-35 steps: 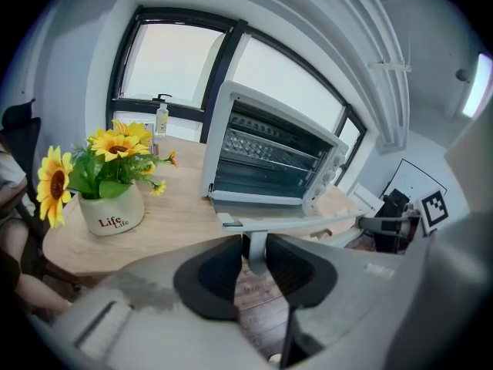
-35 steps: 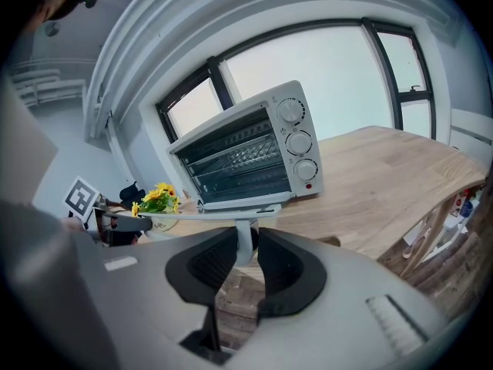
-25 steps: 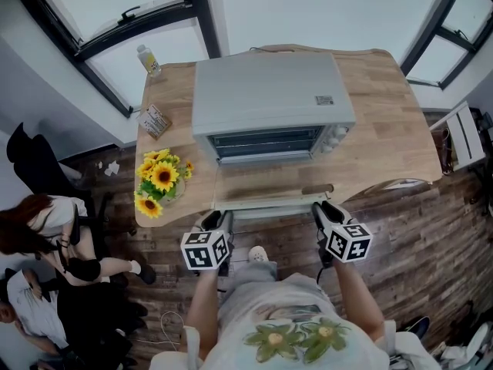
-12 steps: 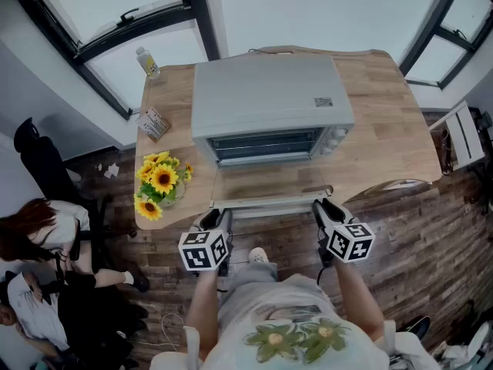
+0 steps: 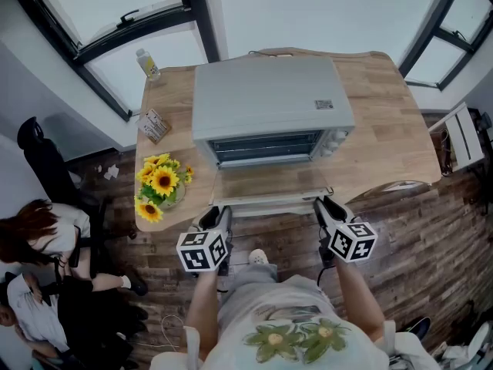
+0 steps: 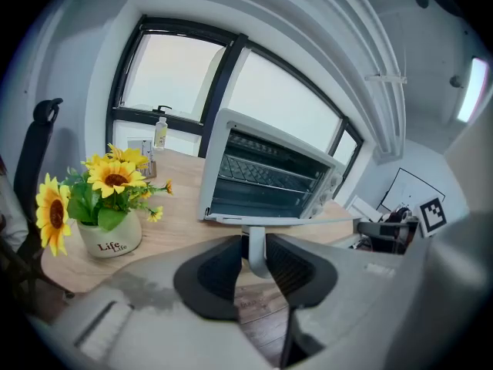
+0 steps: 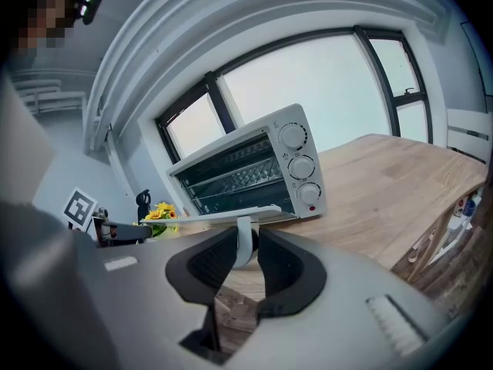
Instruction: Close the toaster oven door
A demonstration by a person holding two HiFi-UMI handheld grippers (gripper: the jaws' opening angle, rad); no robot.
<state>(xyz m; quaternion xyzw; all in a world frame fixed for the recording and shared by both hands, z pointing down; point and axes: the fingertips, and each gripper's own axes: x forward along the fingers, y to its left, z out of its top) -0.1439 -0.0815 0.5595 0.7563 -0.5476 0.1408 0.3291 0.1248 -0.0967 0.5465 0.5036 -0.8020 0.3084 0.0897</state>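
Note:
A silver toaster oven (image 5: 269,99) stands on the wooden table (image 5: 385,129), its glass door (image 5: 269,182) folded down flat toward me. The door's pale handle (image 5: 273,203) runs along the front edge. My left gripper (image 5: 219,216) is shut on the handle's left post (image 6: 256,249), which sits pinched between the dark pads in the left gripper view. My right gripper (image 5: 323,205) is shut on the right post (image 7: 245,241) in the same way. The oven's open cavity with its wire rack (image 6: 266,177) shows straight ahead, and the knobs (image 7: 299,164) show in the right gripper view.
A pot of sunflowers (image 5: 160,183) stands at the table's front left corner, a small box (image 5: 155,122) and a bottle (image 5: 148,60) behind it. People sit on the floor at the left (image 5: 38,241) beside a dark chair (image 5: 42,160). Windows run behind the table.
Both grippers and the door stay almost still. The person at the left has shifted lower on the floor.

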